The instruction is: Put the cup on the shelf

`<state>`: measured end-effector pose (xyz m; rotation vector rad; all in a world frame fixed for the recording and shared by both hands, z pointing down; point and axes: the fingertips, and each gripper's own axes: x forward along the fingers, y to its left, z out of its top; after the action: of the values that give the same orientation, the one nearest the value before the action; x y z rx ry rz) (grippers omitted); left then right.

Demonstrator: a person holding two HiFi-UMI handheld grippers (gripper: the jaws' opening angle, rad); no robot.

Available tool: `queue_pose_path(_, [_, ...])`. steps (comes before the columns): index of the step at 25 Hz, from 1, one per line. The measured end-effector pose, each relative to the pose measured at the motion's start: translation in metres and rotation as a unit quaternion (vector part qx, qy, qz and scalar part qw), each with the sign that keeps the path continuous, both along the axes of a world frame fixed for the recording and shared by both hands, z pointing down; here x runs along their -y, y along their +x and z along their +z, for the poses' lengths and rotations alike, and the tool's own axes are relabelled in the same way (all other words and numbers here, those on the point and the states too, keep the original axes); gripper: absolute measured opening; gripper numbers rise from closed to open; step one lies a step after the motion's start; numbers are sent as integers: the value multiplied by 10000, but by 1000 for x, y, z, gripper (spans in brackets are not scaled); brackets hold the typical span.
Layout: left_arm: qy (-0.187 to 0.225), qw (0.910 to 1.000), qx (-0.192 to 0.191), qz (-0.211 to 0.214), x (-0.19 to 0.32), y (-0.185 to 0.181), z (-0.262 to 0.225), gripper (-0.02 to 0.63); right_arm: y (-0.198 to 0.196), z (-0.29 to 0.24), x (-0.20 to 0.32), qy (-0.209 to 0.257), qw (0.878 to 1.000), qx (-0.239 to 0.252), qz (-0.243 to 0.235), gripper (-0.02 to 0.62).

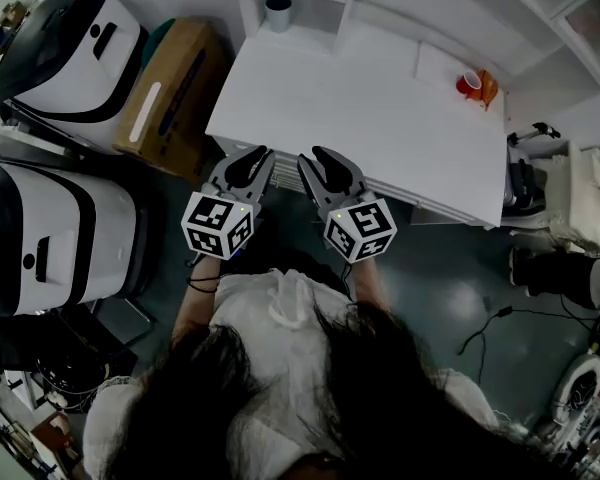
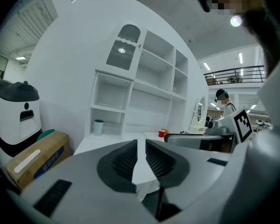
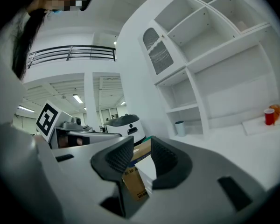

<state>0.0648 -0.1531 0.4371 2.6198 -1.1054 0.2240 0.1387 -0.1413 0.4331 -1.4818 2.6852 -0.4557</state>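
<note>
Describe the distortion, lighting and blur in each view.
Head view: dim overall and darkest toward the bottom, with the white table the brightest area. Left gripper view: strong fisheye bends the shelf, and a ceiling lamp glares at top right. Right gripper view: same fisheye with black corners, and the red cup is small but fairly sharp.

head camera looks down; others face the shelf [image 2: 151, 91].

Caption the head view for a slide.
Empty left gripper and right gripper by the desk edge; red cup far right, second cup back left.
</note>
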Motion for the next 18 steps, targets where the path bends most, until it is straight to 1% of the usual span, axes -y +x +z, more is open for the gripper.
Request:
queue_pose_path(4, [-46, 9999, 108, -44, -14, -8, -1, 64, -7, 2, -14, -33, 9999, 88, -44, 123])
queue_pose_path(12, [-112, 9998, 182, -43, -34, -18, 0, 64, -23, 9, -32, -87, 9999, 80, -104, 120])
queue_pose_path(18, [-193, 9995, 267, -26, -54, -50, 8, 64, -51, 13, -48, -92, 9999, 42, -102, 107])
